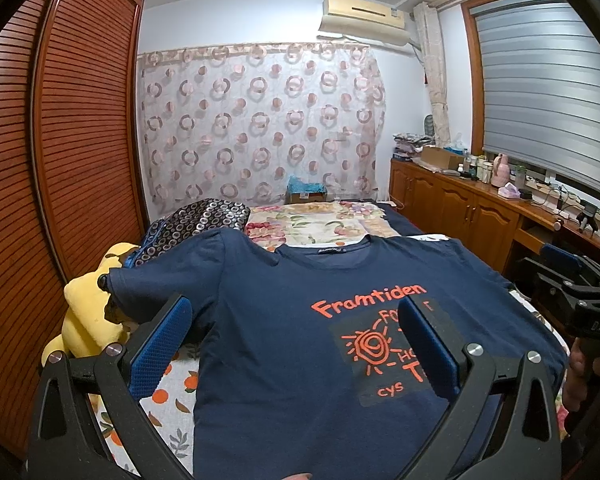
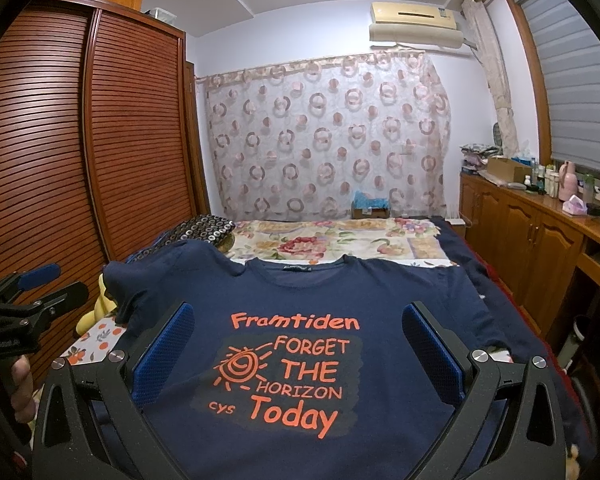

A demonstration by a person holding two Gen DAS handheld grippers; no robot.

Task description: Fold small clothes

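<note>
On the bed (image 2: 340, 240) your T-shirt (image 2: 300, 300) lies flat, soft and light; with left tongs (image 1: 296, 344) and right tongs (image 2: 298, 354) both wide and empty, pinch its sleeve (image 1: 160, 276) edges.

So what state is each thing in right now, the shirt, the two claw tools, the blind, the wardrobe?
T-shirt: spread flat on the bed, print up, unfolded; its left sleeve humps up.
Left gripper: open, holding nothing.
Right gripper: open, holding nothing.
Window blind: pulled down almost fully.
Wardrobe doors: shut.
Air conditioner: on or off, cannot tell.
</note>
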